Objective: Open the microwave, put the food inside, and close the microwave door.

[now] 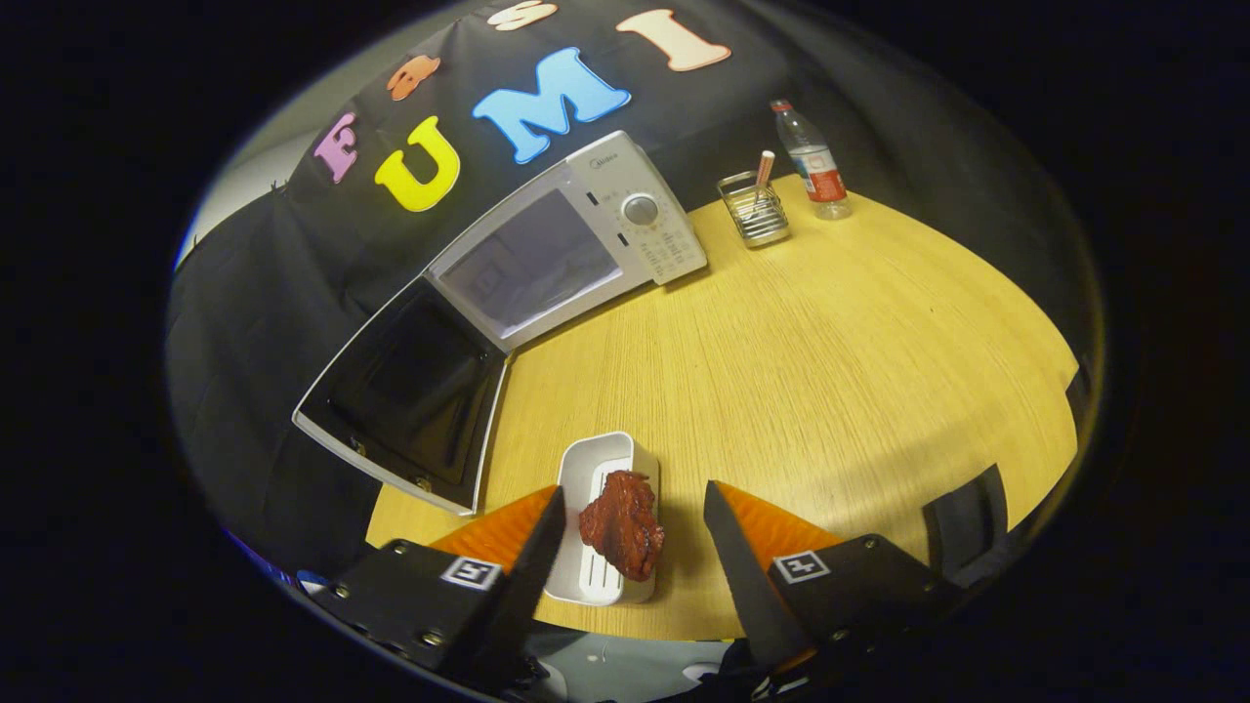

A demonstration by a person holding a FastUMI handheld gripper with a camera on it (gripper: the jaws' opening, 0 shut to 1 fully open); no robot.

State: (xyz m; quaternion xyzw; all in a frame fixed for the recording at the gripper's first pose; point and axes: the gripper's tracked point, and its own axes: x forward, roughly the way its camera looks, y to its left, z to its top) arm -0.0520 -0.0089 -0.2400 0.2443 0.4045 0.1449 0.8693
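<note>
Right now the gripper has its fingers spread wide and holds nothing; the two fingertips flank a white tray that lies near the front edge of the wooden table. On the tray rests the food, a dark red chunk of meat that sits toward the tray's right side and overhangs its rim slightly. Neither finger touches the tray or the meat: the left tip is close beside the tray's left wall, the right tip stands apart with bare wood between it and the food. Beyond the fingers, up and to the left, the microwave stands at the table's far-left border against the black cloth wall, its door swung fully open and hanging out past the table's left edge, so the cavity faces the table. Between tray and cavity the tabletop is bare. Farther back, near the far edge, a wire holder with a stick in it stands just beside a plastic bottle, both well apart from the tray.
</note>
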